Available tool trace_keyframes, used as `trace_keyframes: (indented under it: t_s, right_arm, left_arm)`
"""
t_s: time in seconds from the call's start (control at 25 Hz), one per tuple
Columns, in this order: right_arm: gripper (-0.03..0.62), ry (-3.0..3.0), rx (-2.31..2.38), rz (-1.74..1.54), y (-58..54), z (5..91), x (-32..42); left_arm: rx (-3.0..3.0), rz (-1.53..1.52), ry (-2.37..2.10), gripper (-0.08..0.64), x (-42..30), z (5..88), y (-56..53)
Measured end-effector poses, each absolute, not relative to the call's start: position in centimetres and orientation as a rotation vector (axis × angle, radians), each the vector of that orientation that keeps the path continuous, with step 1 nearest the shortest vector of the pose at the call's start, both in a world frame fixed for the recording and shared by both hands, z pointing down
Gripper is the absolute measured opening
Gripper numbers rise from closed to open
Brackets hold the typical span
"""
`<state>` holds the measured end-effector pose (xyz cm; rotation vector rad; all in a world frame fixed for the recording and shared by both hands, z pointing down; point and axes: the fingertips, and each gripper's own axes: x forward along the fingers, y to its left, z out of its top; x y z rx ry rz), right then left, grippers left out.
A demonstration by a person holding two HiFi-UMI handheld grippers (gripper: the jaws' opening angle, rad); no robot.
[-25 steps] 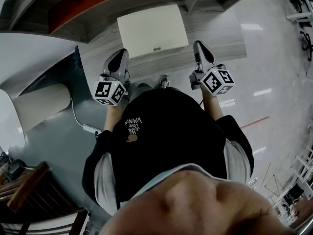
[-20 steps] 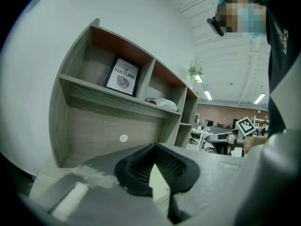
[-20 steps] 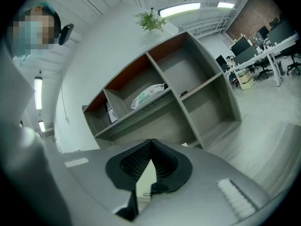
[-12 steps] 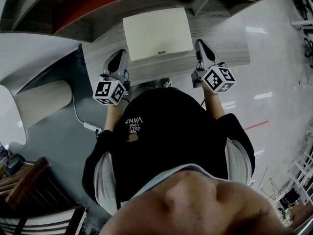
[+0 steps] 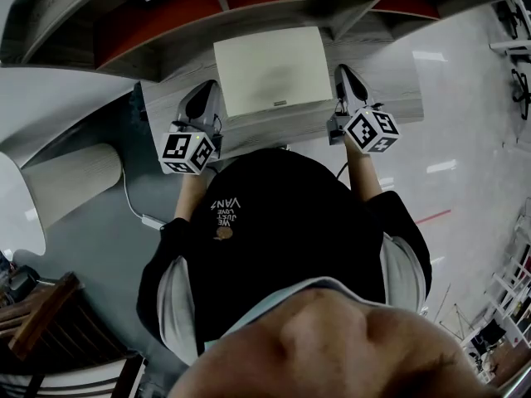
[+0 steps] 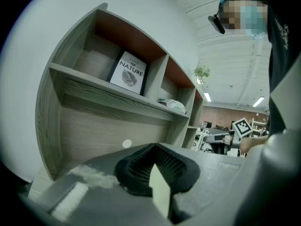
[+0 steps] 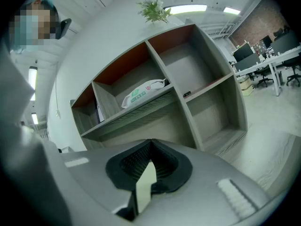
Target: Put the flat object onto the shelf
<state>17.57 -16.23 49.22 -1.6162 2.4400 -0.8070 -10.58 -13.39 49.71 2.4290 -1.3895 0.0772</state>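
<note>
The flat object is a cream rectangular panel held level in front of me, over the lowest board of the grey wooden shelf. My left gripper is shut on its left edge and my right gripper is shut on its right edge. In the left gripper view the flat object's thin cream edge sits pinched between the dark pads of the left gripper, with the shelf close ahead. In the right gripper view the flat object's other edge is clamped in the right gripper in the same way, before the shelf.
A book stands in an upper compartment, a plastic bag lies in the one beside it, and a plant tops the shelf. A pale round column, a floor cable and a wooden chair are at my left. Office desks stand at the far right.
Both grippers have carried the flat object forward toward the shelf, still level. The shelf's compartments have come further into the head view.
</note>
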Motion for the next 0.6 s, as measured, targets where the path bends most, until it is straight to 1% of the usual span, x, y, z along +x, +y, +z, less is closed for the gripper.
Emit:
trace_keyframes:
  t_s: [0.6]
  right_arm:
    - [-0.002,2.487,-1.738,-0.834,-19.8,53.8,18.7]
  left_arm:
    - [2.307,0.152,-1.435,0.002,-12.1,53.8,-16.1]
